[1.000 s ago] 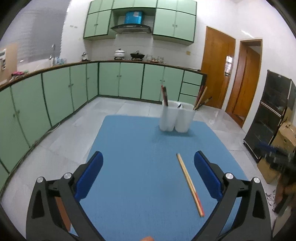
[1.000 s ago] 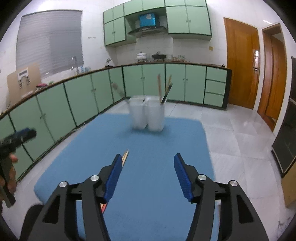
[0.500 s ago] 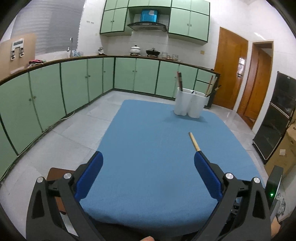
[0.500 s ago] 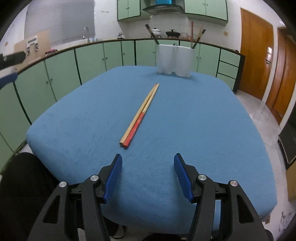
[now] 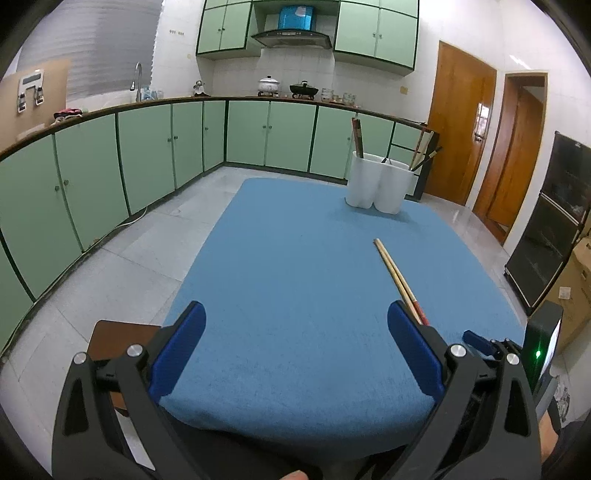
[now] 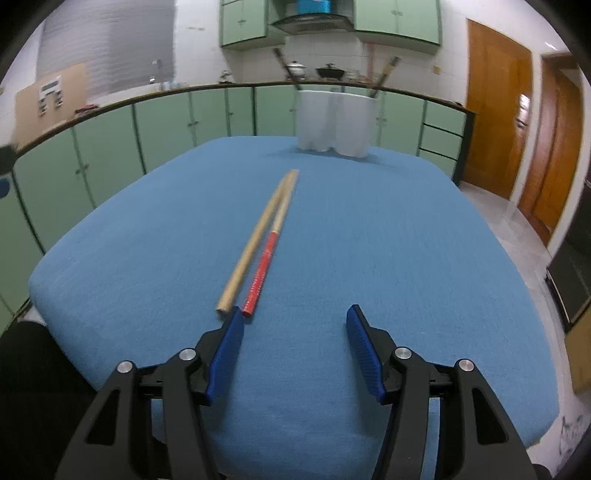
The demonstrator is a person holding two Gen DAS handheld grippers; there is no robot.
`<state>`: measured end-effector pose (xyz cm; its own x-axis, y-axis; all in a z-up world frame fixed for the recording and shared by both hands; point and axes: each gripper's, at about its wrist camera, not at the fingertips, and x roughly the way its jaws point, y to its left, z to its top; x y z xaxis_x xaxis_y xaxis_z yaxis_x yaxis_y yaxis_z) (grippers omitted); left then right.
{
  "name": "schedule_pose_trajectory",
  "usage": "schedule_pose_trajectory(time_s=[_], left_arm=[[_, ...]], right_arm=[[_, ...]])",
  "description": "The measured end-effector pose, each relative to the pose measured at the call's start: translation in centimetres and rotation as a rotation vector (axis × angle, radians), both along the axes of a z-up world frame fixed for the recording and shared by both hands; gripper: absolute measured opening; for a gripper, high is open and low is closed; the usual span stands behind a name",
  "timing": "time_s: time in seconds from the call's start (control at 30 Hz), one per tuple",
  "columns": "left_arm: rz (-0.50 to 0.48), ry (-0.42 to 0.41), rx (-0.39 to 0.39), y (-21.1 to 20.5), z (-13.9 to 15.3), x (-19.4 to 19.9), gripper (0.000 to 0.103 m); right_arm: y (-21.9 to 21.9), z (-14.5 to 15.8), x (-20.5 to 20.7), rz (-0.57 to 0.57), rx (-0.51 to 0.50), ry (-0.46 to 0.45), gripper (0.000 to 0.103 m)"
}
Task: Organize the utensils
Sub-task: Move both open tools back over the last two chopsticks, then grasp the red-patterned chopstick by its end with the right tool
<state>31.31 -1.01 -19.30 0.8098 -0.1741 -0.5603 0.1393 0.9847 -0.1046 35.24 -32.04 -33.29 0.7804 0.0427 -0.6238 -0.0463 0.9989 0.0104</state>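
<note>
On blue table [image 6: 369, 240], white holder [image 5: 376, 184], chopsticks [image 5: 357, 137] inside

green cabinets [image 5: 147, 155], wooden doors [image 5: 461, 133], range hood [image 5: 291, 35]

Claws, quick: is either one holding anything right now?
Left claw: open, holding nothing.
Right claw: open, holding nothing; chopsticks lie just ahead.
</note>
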Motion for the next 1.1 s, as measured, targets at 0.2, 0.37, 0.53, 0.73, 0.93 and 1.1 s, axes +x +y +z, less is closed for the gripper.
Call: schedule_pose_trajectory(time_s=[0.2,0.37,0.53,0.73,0.93,1.1], left_arm=[[-0.004,0.011,-0.001,-0.5,-0.4,0.2,0.096],[-0.015,0.021,0.010,-0.8,-0.7,0.0,0.096],[-0.014,0.030,0.003,-0.9,-0.7,0.3,0.096],[-0.022,0.033,0.001,-1.2,-0.9,0.6,0.096],[-0.024,0.048,-0.018,-1.4,-1.5,1.0,0.096],[-0.053,0.089,-0.037,-4.0,-3.3,2.1,0.096]], right_arm=[[-0.4,0.2,-0.1,0.029,-0.015,-0.004,0.057],[-0.2,0.3,1.4,0.041,-0.012,-0.007,0.056],[0.5,0.3,1.9,0.086,-0.010,0.004,0.021],[-0.8,0.2,1.0,0.005,0.002,-0.005,0.006],[-4.2,0.2,-0.3,-0.102,0.038,0.007,0.006],[-6.4,0.2,-1.1,-0.124,0.005,0.010,0.006]])
